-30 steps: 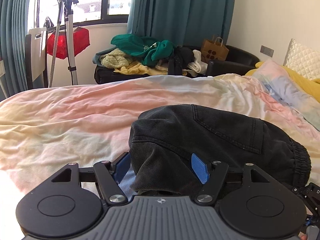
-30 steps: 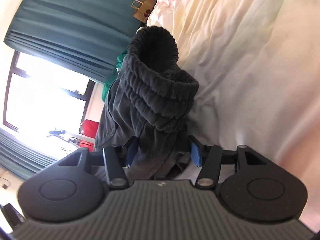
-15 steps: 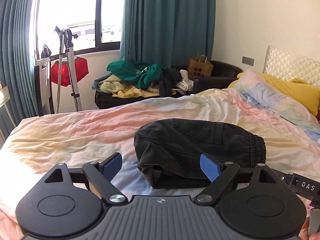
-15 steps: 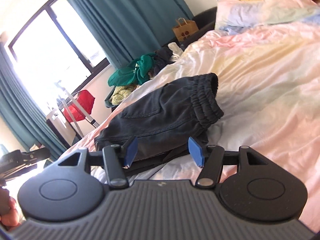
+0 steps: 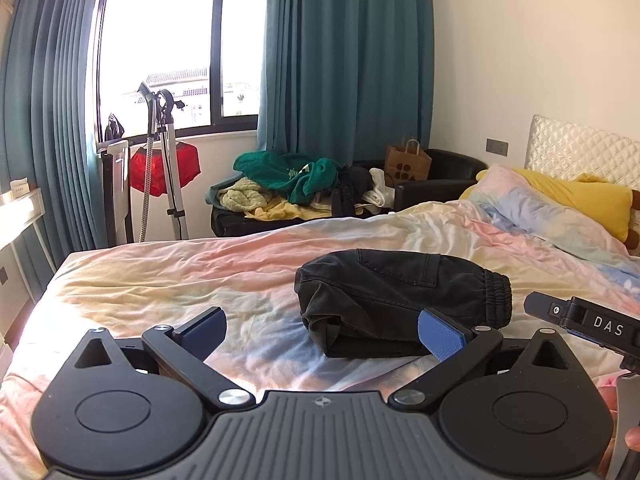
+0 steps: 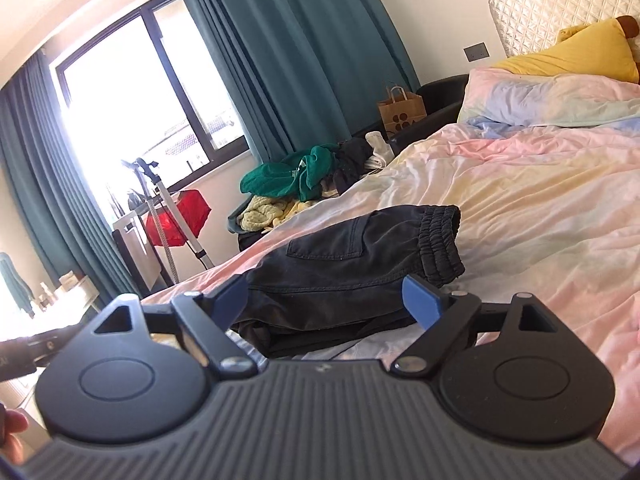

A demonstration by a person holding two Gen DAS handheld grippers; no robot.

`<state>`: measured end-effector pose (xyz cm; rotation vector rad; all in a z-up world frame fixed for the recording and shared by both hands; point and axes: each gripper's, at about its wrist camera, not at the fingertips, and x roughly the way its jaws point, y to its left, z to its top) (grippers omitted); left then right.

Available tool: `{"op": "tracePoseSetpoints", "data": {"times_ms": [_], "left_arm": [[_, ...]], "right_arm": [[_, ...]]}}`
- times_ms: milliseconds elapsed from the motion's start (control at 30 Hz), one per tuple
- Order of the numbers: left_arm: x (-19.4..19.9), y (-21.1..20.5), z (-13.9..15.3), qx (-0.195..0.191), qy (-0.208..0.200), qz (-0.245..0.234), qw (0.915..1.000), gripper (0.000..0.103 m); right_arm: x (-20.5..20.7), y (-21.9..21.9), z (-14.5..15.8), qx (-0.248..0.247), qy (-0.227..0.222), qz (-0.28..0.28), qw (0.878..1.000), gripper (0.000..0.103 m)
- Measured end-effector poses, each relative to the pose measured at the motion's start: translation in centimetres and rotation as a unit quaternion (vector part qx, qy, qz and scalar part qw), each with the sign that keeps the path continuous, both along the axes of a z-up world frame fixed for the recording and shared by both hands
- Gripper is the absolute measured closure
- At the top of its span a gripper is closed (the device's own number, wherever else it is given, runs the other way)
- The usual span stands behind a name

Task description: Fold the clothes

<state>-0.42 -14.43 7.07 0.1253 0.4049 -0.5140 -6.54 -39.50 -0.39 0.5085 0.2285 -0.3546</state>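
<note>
A folded pair of black shorts (image 5: 400,296) with an elastic waistband lies on the pastel bed cover (image 5: 200,280). It also shows in the right wrist view (image 6: 352,264). My left gripper (image 5: 322,330) is open and empty, pulled back in front of the shorts. My right gripper (image 6: 328,300) is open and empty, close in front of the shorts. Part of the right gripper shows at the right edge of the left wrist view (image 5: 584,322).
A black sofa (image 5: 436,184) beyond the bed holds a pile of unfolded clothes (image 5: 296,184) and a paper bag (image 5: 408,162). A garment steamer stand (image 5: 164,160) is by the window. Pillows (image 5: 560,204) lie at the headboard, right.
Both grippers have let go of the shorts, opened wider and pulled back and up. The shorts now lie folded on the bed.
</note>
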Motion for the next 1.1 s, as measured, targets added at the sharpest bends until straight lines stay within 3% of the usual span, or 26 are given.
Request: {"op": "tracePoseSetpoints", "data": {"times_ms": [100,333,667,833,1100], "left_arm": [[-1.5,0.7,0.4,-0.006,-0.011,0.006,0.9999,0.000],[-3.5,1.7,0.5,0.007,-0.020,0.018,0.9996,0.000],[-4.5,3.9,-0.5,0.003,-0.022,0.032,0.9992,0.000],[-3.6,4.7,-1.8,-0.017,-0.005,0.025,0.9995,0.000],[-2.8,4.7,-2.8,-0.008,0.002,0.045,0.9990,0.000]], "right_arm": [[-0.3,0.9,0.3,-0.013,0.012,0.004,1.000,0.016],[-1.6,2.8,0.7,-0.053,-0.008,-0.005,0.999,0.016],[-1.0,6.1,0.5,-0.132,0.017,-0.001,0.991,0.017],[0.1,5.6,-0.4,-0.121,0.026,0.007,0.992,0.017],[0.3,5.7,-0.9,-0.120,0.027,0.010,0.992,0.017]]}}
